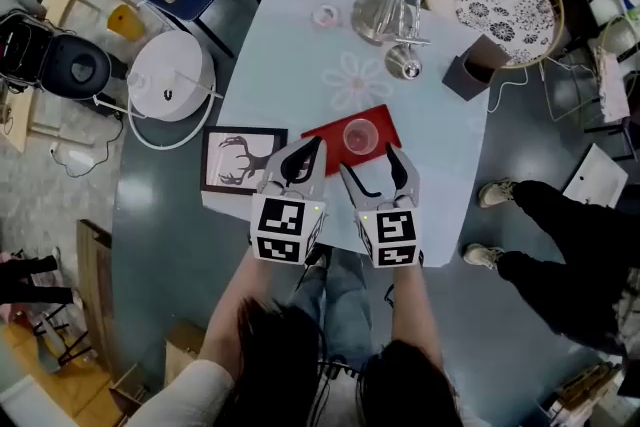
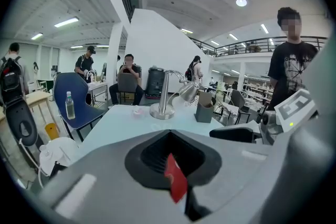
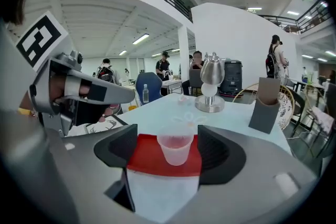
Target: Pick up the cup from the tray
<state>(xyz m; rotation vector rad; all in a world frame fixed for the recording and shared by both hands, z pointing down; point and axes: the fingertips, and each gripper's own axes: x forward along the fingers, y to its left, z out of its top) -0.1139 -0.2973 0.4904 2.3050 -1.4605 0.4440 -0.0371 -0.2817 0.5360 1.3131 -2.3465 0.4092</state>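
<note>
**Head view.** The cup (image 1: 360,136) is standing upright on the red tray (image 1: 383,122), which is lying near the front edge of the table (image 1: 300,45). The right gripper (image 1: 376,170) is hovering just short of the tray, its jaws spread wide and pointing at the cup. The left gripper (image 1: 298,158) is hanging beside it over the tray's near left corner, with nothing in it. A framed antler picture (image 1: 240,160) is lying just left of the tray.

**Left gripper view.** The left gripper (image 2: 170,162) is showing its jaws all but together and gripping nothing. Only a thin sliver of the tray (image 2: 176,178) is showing through the slit. The cup is not appearing here at all. A finger of the right gripper (image 2: 239,134) is reaching in from the right.

**Right gripper view.** The right gripper (image 3: 169,153) is standing wide open. The cup (image 3: 175,147) is sitting centred in the gap but ahead of the pads, touching neither. It is resting on the tray (image 3: 144,162). This view alone is confirming the line-up, and the head view alone is showing the whole table layout.

**Assessment.** The step in hand is judged to be the approach, with the pick-up not yet made. The next move is calling for the right gripper to go forward until its pads are flanking the cup wall, then close gently, since the thin cup is likely to deform.
</note>
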